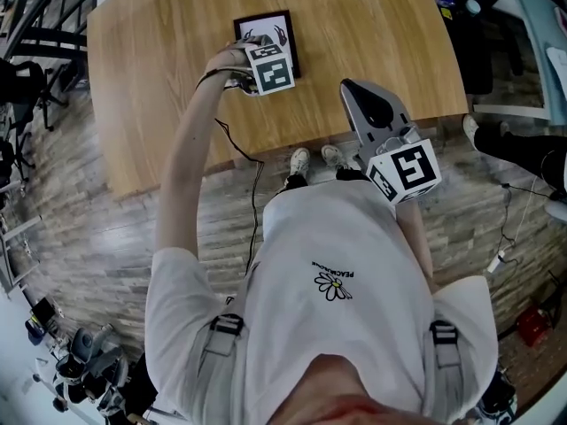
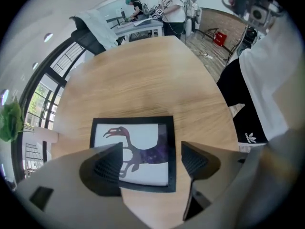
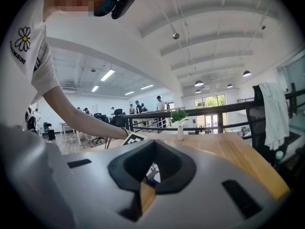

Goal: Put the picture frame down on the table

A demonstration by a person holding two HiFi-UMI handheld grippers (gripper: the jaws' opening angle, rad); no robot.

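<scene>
The black picture frame (image 1: 264,22) with a bird drawing lies flat on the wooden table (image 1: 159,78), near its far side. My left gripper (image 1: 266,47) hovers right over the frame. In the left gripper view the frame (image 2: 143,132) shows below and between the jaws of the left gripper (image 2: 152,163), which stand open and apart from it, holding nothing. My right gripper (image 1: 354,91) hangs above the table's near edge, to the right of the frame. In the right gripper view the right gripper (image 3: 152,168) is shut with nothing in it.
A small vase with a green plant (image 3: 180,127) stands at the table's far end. A chair draped with white cloth (image 3: 269,113) is beside the table. A cable (image 1: 239,144) hangs from the left gripper. The person's feet (image 1: 310,159) are at the table's near edge.
</scene>
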